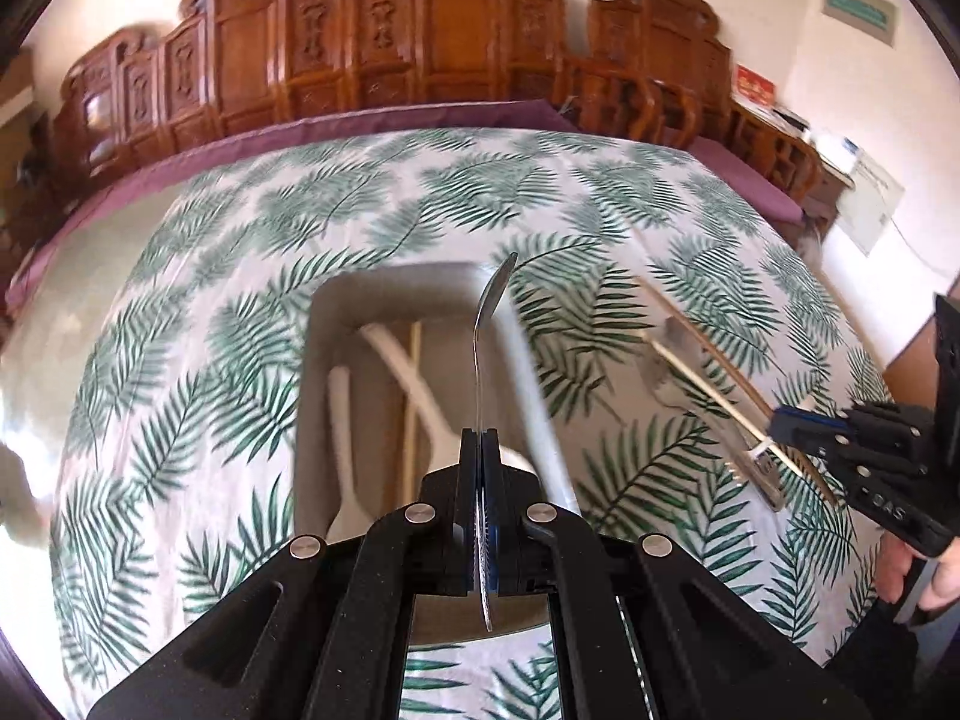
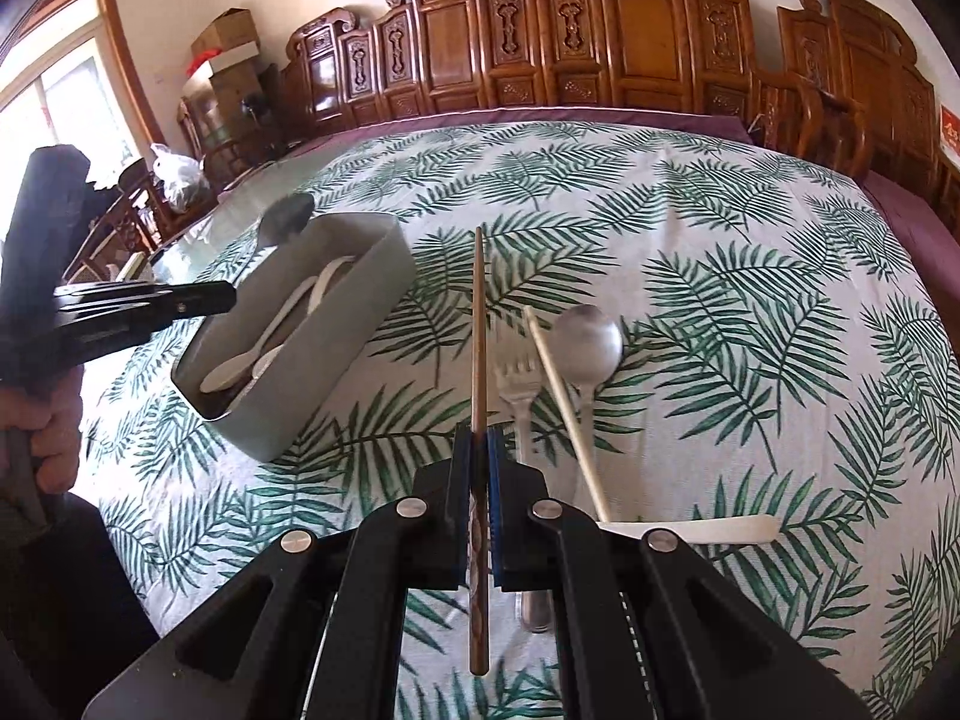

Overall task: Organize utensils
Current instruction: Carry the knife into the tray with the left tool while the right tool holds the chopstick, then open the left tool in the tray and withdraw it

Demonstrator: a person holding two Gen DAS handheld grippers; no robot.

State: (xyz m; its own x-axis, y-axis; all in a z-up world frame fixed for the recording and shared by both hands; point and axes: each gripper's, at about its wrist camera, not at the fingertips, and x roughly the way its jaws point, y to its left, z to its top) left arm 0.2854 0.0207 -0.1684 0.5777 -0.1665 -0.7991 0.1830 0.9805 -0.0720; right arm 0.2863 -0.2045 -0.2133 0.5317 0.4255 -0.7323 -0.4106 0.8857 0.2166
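Hovering over gray organizer tray (image 1: 384, 294), left gripper (image 1: 480, 450) clamped on metal spoon (image 1: 489, 312). Right gripper (image 2: 479, 450) pinching brown chopstick (image 2: 478, 324); fork (image 2: 516, 384), white chopstick (image 2: 564, 402), spoon (image 2: 587, 342) just beside.

Carved wooden chairs (image 2: 630, 42) lined along the far wall; leaf-print cloth (image 2: 720, 276) over purple cloth (image 1: 420, 120); cardboard boxes (image 2: 231, 36) stacked near window (image 2: 60, 78); white bag (image 2: 174, 174) below

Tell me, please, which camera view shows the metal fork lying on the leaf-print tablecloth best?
The right wrist view: the metal fork lies close ahead, tines sharp, between a brown chopstick and a pale chopstick. The left wrist view shows it only as a distant blur.
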